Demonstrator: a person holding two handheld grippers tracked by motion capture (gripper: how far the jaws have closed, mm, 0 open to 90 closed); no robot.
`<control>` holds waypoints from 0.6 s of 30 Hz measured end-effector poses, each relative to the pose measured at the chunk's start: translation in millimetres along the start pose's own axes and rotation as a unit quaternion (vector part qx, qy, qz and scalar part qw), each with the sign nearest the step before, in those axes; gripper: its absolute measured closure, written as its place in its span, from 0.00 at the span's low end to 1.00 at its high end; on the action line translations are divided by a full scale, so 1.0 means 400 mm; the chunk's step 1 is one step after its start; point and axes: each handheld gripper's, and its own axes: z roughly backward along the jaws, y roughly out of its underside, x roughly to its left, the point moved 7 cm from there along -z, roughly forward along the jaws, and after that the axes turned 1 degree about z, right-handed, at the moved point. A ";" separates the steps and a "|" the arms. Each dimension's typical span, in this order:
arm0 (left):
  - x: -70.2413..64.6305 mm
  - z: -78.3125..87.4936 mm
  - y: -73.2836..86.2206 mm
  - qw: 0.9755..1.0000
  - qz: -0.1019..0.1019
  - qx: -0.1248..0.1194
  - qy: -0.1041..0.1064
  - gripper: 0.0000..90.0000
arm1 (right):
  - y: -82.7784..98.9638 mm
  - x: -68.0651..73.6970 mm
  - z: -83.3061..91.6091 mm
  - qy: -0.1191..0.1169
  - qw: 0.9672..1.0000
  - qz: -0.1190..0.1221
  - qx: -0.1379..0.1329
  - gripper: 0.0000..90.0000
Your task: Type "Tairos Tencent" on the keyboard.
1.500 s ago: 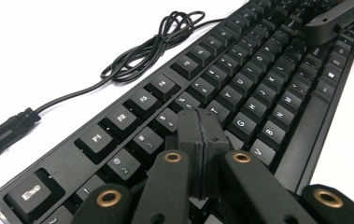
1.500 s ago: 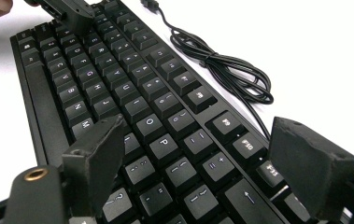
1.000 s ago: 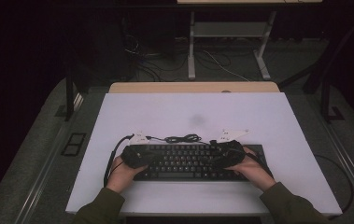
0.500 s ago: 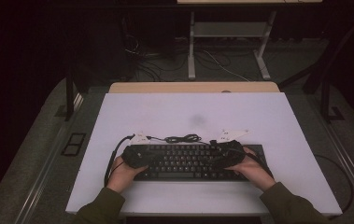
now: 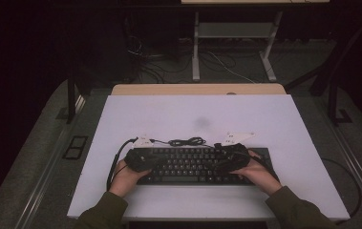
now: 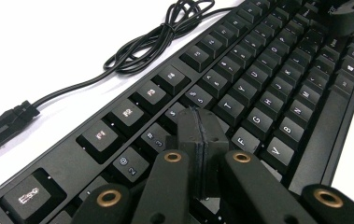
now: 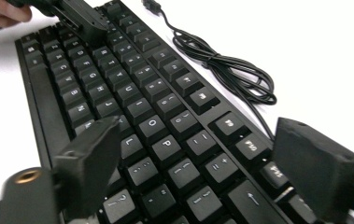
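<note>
Keyboard, black and full-width, lies flat on the white bench near its front edge, its cable coiled just behind. It looks rigid and moderately heavy, with keycaps that give under pressure, so the solid end edges seem the safest holds. The right gripper hovers over the right-hand keys, fingers spread wide. The left gripper has fingers pressed together, holding nothing, over the left-hand keys.

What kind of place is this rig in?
Probably a lab or recording studio, not an office: a dark room, one white table holding just a black keyboard, another desk frame behind, and loose cables on the grey carpeted floor.
</note>
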 end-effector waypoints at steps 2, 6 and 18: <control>-0.002 0.002 -0.004 1.000 0.005 -0.007 0.003 0.99 | 0.001 0.004 -0.002 -0.008 1.000 -0.006 0.002 0.16; -0.001 0.006 -0.004 1.000 0.005 -0.009 0.002 0.96 | 0.001 0.007 -0.004 -0.015 1.000 -0.008 0.010 0.16; -0.013 0.024 -0.011 0.999 0.014 -0.029 -0.002 0.74 | -0.010 0.033 -0.001 -0.063 0.998 -0.004 0.003 0.17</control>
